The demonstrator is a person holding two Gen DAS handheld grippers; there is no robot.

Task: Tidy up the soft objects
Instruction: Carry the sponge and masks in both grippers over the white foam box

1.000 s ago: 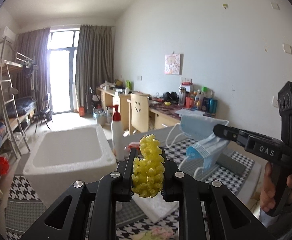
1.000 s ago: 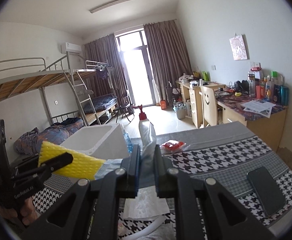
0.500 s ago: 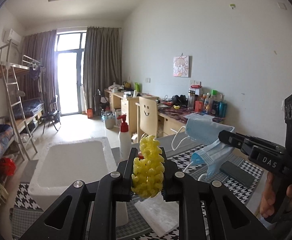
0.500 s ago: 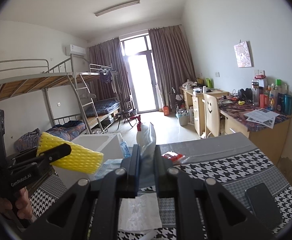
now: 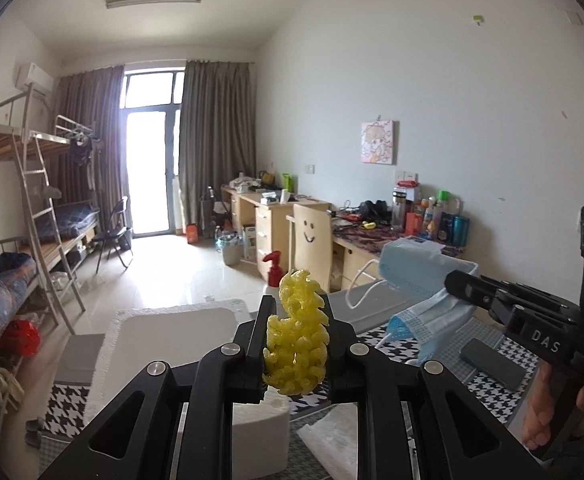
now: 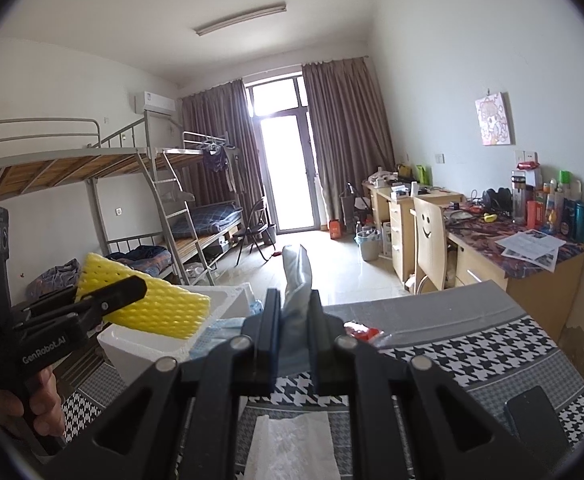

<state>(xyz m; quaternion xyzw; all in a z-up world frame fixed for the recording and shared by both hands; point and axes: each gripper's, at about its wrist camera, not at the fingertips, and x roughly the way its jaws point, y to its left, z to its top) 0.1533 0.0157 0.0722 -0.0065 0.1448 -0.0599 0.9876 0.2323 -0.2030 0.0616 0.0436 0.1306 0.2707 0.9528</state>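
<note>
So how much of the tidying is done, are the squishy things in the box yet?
Not yet. The white foam box shows nothing inside where visible. In hand: the left gripper pinches the yellow foam net, the right gripper a blue face mask. Both remain to be dropped in; a tissue lies on the table.

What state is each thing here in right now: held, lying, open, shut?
Left gripper: shut on the sponge.
Sponge: held in the air.
Right gripper: shut on the mask.
Mask: held up, straps dangling.
Foam box: open, no lid.
Phone: lying flat, screen dark.
Tissue: lying flat.
</note>
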